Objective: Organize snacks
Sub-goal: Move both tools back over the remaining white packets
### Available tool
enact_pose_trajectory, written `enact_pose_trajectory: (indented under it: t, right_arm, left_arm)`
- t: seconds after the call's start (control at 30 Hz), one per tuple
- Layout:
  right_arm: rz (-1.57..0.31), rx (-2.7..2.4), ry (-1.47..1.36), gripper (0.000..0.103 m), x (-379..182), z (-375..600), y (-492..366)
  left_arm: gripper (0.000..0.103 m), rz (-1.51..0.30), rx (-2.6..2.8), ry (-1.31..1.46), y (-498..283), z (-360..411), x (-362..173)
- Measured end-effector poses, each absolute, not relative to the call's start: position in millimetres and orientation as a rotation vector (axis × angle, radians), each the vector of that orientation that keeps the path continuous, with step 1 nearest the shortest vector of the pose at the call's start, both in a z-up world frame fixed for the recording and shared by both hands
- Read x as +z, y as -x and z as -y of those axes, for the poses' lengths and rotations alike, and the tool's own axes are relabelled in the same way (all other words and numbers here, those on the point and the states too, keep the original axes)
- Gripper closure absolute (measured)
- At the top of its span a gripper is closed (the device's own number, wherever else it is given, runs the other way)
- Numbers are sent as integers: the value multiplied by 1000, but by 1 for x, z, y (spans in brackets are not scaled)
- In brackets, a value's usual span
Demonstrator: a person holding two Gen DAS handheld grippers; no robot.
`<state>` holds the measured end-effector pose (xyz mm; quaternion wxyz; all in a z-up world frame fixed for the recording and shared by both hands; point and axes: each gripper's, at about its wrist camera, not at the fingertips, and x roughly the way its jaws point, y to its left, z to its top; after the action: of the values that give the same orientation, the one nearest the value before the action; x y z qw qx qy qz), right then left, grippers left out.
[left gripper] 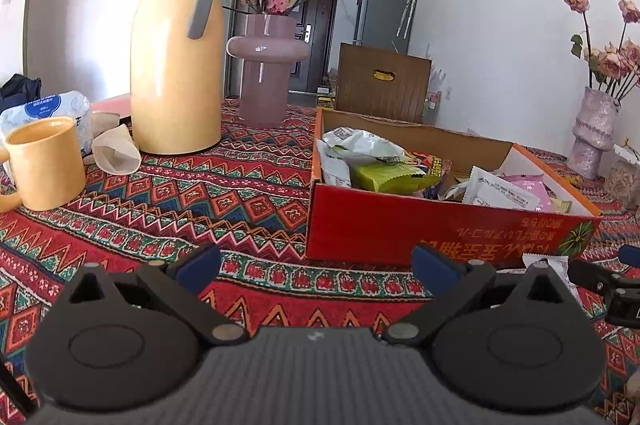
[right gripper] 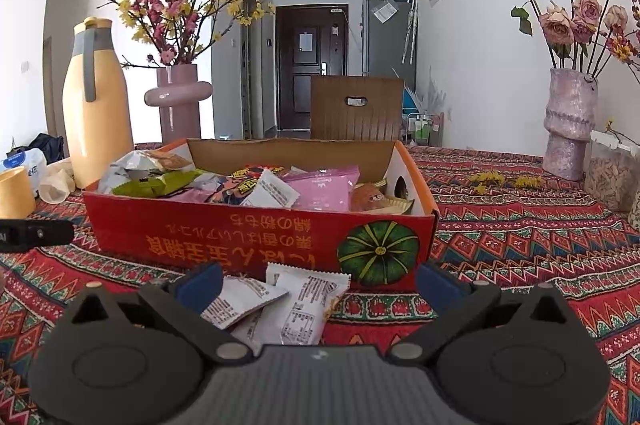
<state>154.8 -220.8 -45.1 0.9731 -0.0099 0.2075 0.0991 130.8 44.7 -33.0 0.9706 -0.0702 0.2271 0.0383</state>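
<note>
The red box (right gripper: 256,237) carries yellow East Asian characters on its near side, printed upside down, beside a green pumpkin picture (right gripper: 378,252) at the right end. The white snack packets (right gripper: 296,301) near the box bear small black print, too fine to read. The blue round label on the tissue pack (left gripper: 44,107) at far left is blurred

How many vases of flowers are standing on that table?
2. A smooth mauve vase stands beside the yellow thermos jug behind the red snack box; a textured pink vase with dried roses stands far right.
</note>
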Motion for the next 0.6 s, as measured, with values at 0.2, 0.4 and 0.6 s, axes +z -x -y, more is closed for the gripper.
enact_pose_trajectory:
  t: [0.2, 0.4, 0.6]
  right_arm:
    - [-421, 201, 42, 0, -40, 218, -155]
    - [-435, 192, 40, 0, -31, 221, -162]
    - [-494, 159, 43, 0, -33, 225, -179]
  left_arm:
    - [0, -468, 78, 154, -132, -47, -34]
    - [0, -472, 77, 159, -132, -47, -35]
    - [0, -481, 79, 163, -134, -48, -35]
